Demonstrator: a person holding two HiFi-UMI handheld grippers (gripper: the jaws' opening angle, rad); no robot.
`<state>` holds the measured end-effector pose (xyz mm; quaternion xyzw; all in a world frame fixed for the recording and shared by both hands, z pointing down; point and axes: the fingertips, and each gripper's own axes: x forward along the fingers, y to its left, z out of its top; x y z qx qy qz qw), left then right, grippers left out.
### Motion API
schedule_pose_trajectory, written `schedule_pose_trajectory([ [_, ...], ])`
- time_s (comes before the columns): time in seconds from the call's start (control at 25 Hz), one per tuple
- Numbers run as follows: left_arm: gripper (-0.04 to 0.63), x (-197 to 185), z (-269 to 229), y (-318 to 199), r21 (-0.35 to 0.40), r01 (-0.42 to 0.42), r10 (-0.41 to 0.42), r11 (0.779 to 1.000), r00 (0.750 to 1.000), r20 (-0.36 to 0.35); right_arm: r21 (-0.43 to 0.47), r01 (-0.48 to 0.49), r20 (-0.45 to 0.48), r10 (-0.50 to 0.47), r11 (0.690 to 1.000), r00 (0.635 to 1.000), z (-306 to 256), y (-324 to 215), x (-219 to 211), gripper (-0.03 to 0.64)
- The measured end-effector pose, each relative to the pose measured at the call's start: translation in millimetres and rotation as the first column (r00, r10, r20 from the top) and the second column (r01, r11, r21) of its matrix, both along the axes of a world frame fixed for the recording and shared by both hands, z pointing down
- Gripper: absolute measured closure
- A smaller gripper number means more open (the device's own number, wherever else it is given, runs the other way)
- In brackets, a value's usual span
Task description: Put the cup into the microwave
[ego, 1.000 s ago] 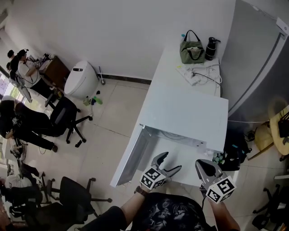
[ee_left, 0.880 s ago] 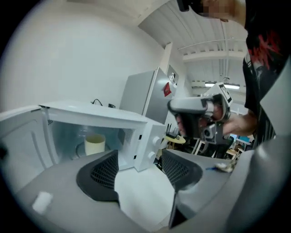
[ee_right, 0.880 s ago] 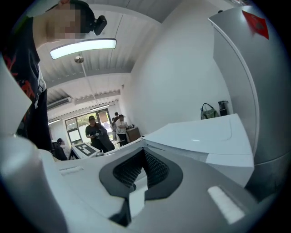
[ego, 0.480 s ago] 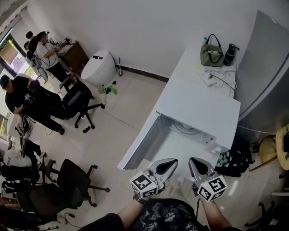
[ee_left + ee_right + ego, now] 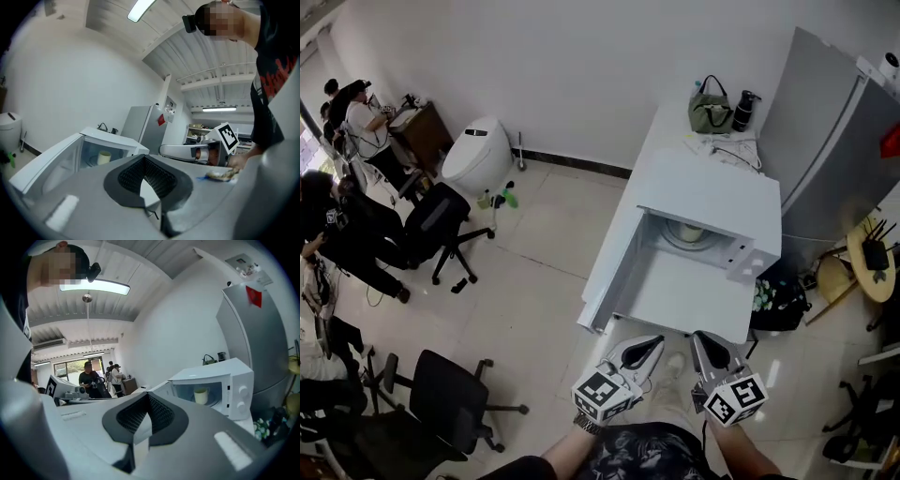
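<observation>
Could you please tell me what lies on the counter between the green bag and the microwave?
In the head view, a white power strip lies between the green bag and the microwave.

left tool (image 5: 657,341): grey jaws, black-white marker cube (image 5: 605,394) | right tool (image 5: 698,338): same | shirt (image 5: 652,452): black, pale print

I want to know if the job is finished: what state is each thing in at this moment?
Microwave door: swung open.
Cup: upright inside the microwave.
Left gripper: shut, empty.
Right gripper: shut, empty.
Fridge: door closed.
</observation>
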<state>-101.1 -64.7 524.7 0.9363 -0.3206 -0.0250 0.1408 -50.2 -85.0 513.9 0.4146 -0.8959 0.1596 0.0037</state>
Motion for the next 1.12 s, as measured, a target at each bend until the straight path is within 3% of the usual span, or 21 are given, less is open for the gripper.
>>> schedule_pose_trajectory([
  [0.2,0.594,-15,5,49,-0.006,-0.058,0.058,0.998,0.998,-0.024,-0.004,-0.059,-0.039,0.058,0.998,0.998,2,65,-9,0.615],
  [0.4,0.594,-12,1,77,0.004,-0.075,0.075,0.997,0.997,-0.011,-0.001,-0.075,-0.031,0.075,0.997,0.997,-5,94,-2,0.617],
  [0.56,0.594,-2,-30,97,0.106,-0.120,0.129,0.987,0.988,-0.087,0.037,-0.092,-0.028,0.093,0.995,0.995,-19,97,8,0.617],
  [0.68,0.593,11,-35,104,0.139,-0.120,0.127,0.983,0.991,-0.043,0.075,-0.089,-0.018,0.091,0.993,0.996,-27,102,17,0.617],
  [0.8,0.594,15,-45,110,0.145,-0.117,0.130,0.983,0.988,-0.082,0.109,-0.079,-0.021,0.081,0.991,0.996,-32,110,22,0.617],
  [1.12,0.594,22,-43,108,0.113,-0.055,0.059,0.992,0.998,-0.029,0.179,-0.056,-0.068,0.069,0.982,0.995,-38,120,41,0.617],
])
